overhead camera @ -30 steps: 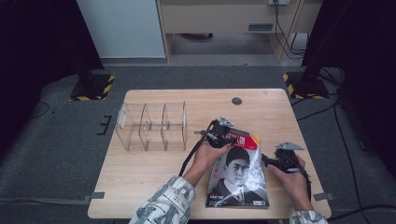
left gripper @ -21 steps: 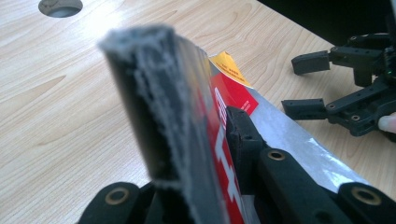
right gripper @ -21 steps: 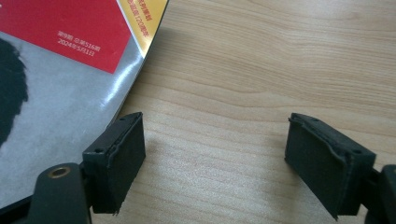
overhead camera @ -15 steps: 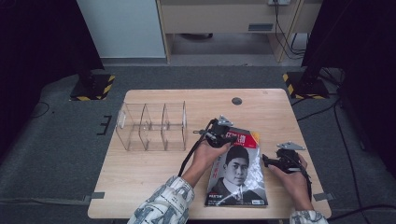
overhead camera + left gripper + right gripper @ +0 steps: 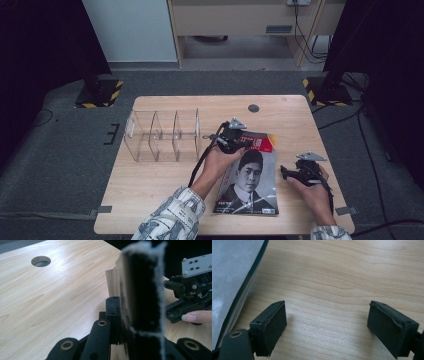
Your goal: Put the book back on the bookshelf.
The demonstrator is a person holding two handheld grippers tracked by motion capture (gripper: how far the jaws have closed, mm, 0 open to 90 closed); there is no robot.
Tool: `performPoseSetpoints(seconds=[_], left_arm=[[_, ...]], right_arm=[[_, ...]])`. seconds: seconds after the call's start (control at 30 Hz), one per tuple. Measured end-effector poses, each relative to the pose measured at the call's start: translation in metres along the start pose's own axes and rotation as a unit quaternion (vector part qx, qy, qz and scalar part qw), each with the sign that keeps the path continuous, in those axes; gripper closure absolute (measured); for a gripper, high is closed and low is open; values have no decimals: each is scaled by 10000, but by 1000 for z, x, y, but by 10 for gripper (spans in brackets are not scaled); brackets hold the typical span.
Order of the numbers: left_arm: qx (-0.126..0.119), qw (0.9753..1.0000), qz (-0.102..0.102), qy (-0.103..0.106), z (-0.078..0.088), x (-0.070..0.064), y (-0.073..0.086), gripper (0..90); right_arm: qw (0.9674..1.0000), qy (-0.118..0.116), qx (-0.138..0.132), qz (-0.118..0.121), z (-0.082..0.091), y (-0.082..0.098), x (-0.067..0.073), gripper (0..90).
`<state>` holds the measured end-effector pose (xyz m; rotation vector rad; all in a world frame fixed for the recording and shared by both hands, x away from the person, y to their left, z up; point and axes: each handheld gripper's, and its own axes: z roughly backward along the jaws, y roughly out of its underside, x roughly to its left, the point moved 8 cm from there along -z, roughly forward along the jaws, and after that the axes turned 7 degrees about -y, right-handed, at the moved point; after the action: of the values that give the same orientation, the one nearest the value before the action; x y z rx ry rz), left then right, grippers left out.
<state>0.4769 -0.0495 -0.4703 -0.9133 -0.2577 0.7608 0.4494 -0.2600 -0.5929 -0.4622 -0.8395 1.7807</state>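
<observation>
A magazine (image 5: 250,180) with a portrait cover lies on the wooden table (image 5: 150,190), its red-titled top edge raised. My left gripper (image 5: 239,140) is shut on that top edge. In the left gripper view the black jaws (image 5: 120,315) pinch the page edges (image 5: 112,285). My right gripper (image 5: 286,172) rests on the table just right of the magazine, and also appears at the right of the left gripper view (image 5: 190,297). It is open with bare wood between its pads (image 5: 327,325), its jaws have just been opening, and the magazine's edge (image 5: 232,277) lies to its left.
A clear acrylic divider rack (image 5: 162,135) stands on the table's left half. A round cable hole (image 5: 253,108) sits near the far edge, also seen in the left gripper view (image 5: 40,261). Dark stands flank the table on the floor.
My left gripper has risen slightly, lifting the magazine's top edge off the table. The right gripper has stayed in place.
</observation>
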Motion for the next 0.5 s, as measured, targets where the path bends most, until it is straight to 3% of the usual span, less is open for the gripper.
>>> performPoseSetpoints(seconds=[0.5], left_arm=[[-265, 9996, 60, -12, 22, 5, -15, 865]], right_arm=[[10000, -5, -3, 26, 0, 0, 1, 160]])
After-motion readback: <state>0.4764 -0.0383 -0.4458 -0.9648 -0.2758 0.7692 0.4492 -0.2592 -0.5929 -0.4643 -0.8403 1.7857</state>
